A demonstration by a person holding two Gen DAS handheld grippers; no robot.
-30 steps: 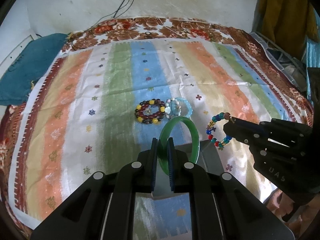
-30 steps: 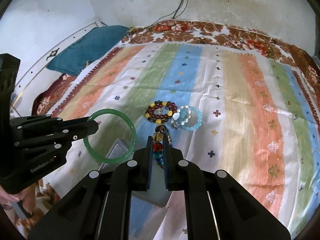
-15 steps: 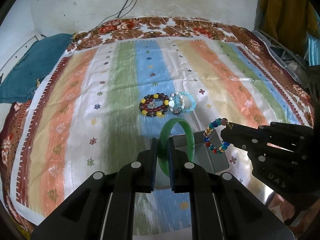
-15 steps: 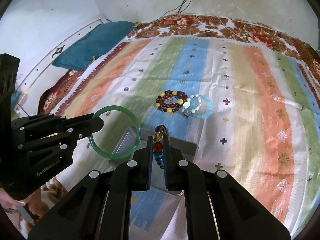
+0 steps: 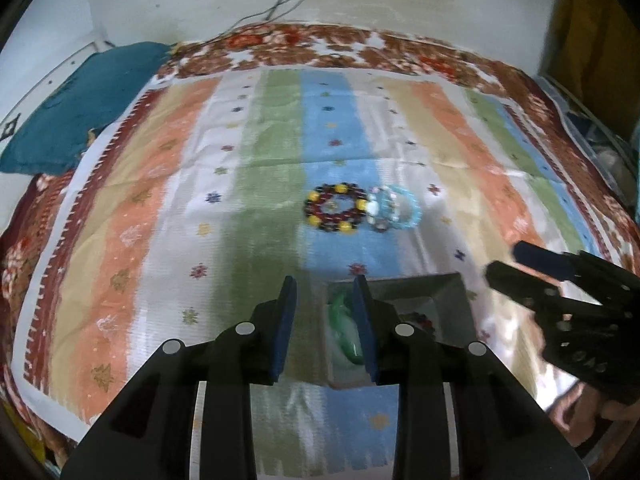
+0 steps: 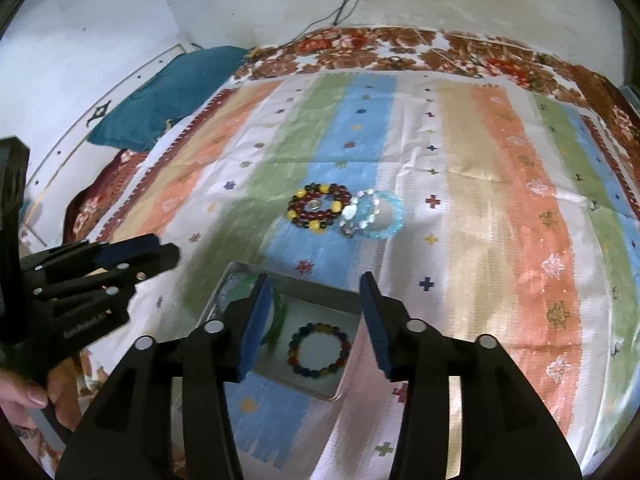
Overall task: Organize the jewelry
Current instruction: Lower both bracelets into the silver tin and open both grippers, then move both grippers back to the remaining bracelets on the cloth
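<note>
A shallow grey metal tray (image 6: 256, 270) sits on a woven, striped cloth (image 6: 500, 208). Below the left claw (image 5: 323, 292), whose jaws are opening with nothing pinched, lies a smooth green glassy bangle (image 5: 347, 336), blurred, against the tray's left wall. The right claw (image 6: 314, 290) is also opening, empty; a round multicoloured bead bracelet (image 6: 319, 349) lies flat in the tray beneath its gap. Beyond both claws rest a dark-red-and-yellow bead bracelet (image 6: 318, 208) touching a pale blue bead bracelet (image 6: 376, 216).
</note>
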